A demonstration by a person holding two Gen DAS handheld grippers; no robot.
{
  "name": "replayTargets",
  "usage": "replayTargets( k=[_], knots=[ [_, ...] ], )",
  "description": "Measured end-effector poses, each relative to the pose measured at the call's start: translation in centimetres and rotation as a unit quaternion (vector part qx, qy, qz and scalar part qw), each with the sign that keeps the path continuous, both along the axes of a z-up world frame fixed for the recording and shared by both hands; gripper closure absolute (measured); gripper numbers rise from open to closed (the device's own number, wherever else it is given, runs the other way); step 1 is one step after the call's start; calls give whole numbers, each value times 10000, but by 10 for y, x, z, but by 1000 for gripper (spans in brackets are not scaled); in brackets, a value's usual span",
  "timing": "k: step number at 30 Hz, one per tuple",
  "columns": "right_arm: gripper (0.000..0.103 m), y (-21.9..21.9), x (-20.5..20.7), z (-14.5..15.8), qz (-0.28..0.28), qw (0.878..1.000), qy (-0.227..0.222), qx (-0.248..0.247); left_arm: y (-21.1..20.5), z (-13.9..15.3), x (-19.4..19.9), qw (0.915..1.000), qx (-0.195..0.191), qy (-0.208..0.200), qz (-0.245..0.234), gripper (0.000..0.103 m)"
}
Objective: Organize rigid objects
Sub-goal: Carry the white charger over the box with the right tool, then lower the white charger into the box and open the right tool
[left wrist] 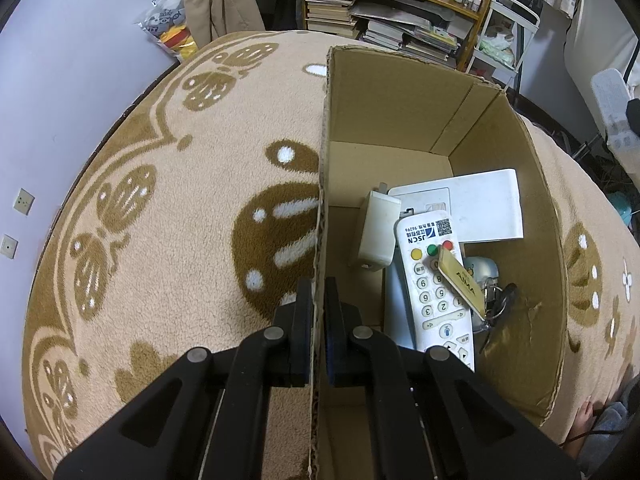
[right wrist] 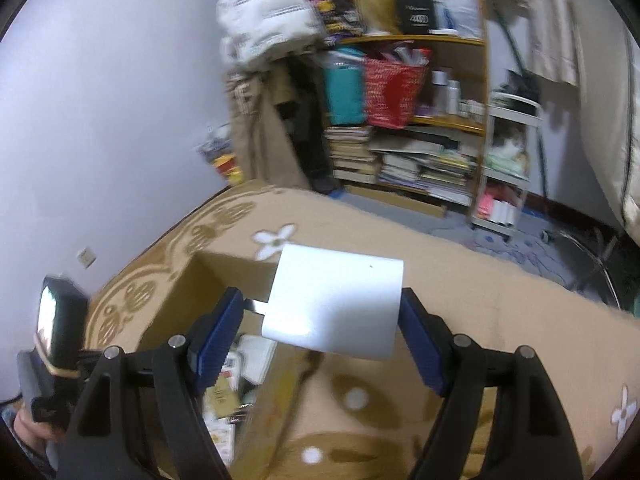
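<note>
LEFT claw (left wrist: 319, 320): clamped on cardboard box (left wrist: 400, 92) wall | RIGHT claw (right wrist: 322, 334): spread wide around white plug adapter (right wrist: 336, 304), above box edge | RISK: loose-looking side contact; adapter may slip onto blanket (right wrist: 500, 304), missing box.

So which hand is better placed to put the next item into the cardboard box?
The right. The right gripper carries a white block between wide-set jaws, close above the cardboard box. The left gripper is shut on the box wall, steadying it.
</note>
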State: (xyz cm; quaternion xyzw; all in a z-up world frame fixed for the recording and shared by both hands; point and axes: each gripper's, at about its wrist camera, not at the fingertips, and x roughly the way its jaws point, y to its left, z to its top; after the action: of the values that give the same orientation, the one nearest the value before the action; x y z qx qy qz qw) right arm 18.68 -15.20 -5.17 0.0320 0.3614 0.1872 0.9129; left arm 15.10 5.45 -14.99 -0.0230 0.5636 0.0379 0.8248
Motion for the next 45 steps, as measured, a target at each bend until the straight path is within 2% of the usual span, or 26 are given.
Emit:
replayTargets(
  k=[4,9,18,28,33,37,45],
  knots=[
    [20,27,-6,-9,477,9988,91,-62,0,0,0,10000,-3,-2,-1,98],
    [20,48,-15,-19,781,9962,170,-351,-2,0,0,10000,-10,-9,-2,98],
    [20,61,-8,-37,1054,9928,565,-103,-2,0,0,10000,-10,-4,1,98],
    [20,63,4,-53,975,9916,823,-212,-1,0,1,10000,-57,-12,6,98],
    [20,63,5,-55,994,9912,834,-242,-2,0,1,10000,-50,-14,-2,98],
    [21,68,4,-57,1059,9905,746,-465,0,0,1,10000,-61,-13,-3,98],
    [23,56,4,-44,923,9935,657,-149,-2,2,-1,10000,-64,-14,6,98]
  ],
)
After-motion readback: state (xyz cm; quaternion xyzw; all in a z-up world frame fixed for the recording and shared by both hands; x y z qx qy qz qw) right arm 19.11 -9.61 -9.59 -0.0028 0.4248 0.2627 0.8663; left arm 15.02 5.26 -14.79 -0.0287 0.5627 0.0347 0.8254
